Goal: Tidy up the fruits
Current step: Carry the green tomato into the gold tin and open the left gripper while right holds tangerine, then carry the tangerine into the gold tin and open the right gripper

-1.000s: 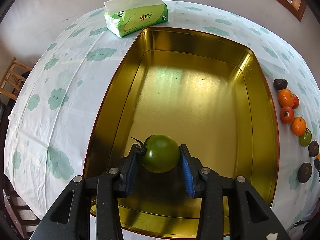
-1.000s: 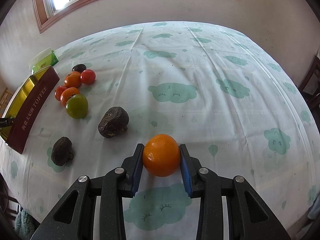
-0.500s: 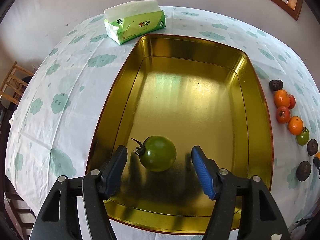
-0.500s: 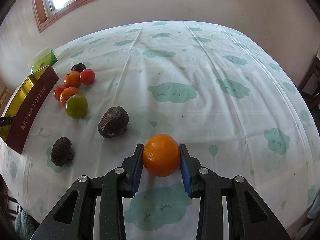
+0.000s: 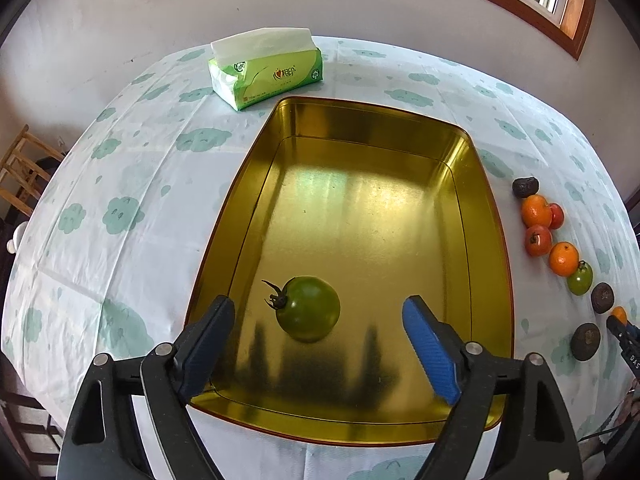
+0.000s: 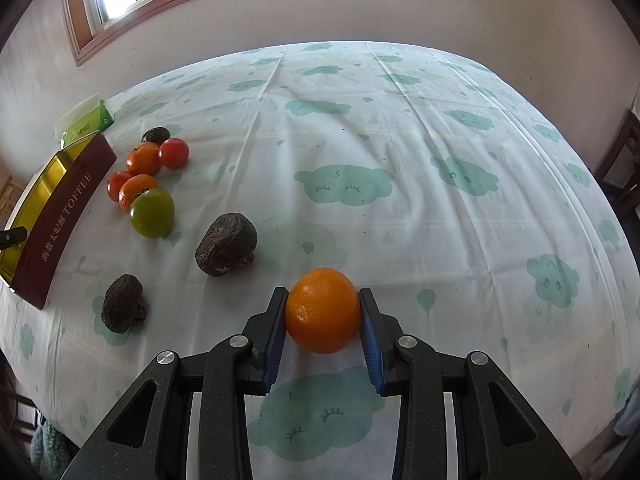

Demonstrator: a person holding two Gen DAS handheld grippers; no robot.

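Left gripper (image 5: 318, 334) opening over the tin (image 5: 486, 216), green tomato (image 5: 310, 307) lying loose between the pads, touching neither: first fruit in, most left. Beside the tin's right wall, a row of fruit (image 6: 146, 188) waiting on the cloth (image 6: 400, 140), dark ones perhaps passion fruit. Tissue pack (image 5: 266, 68) behind, clear of everything. Right gripper (image 6: 323, 316) clamped on an orange (image 6: 322, 310), path to the tin open.

Gold tin (image 5: 486, 216): polished metal, interior mirroring window light; outer wall showing matt maroon. Green tomato (image 5: 309, 308) looking smooth, waxy-glossy. Tablecloth (image 6: 400, 152): thin printed cloth, matt, lying creased. Tissue pack (image 5: 266, 74): shiny plastic wrap, soft paper sticking out. Orange (image 6: 322, 310) showing a fine-pored, slightly glossy peel. Dark fruits (image 6: 226, 244) looking wrinkled, dull. Gripper pads (image 5: 430, 350): ribbed blue, probably rubber or plastic.
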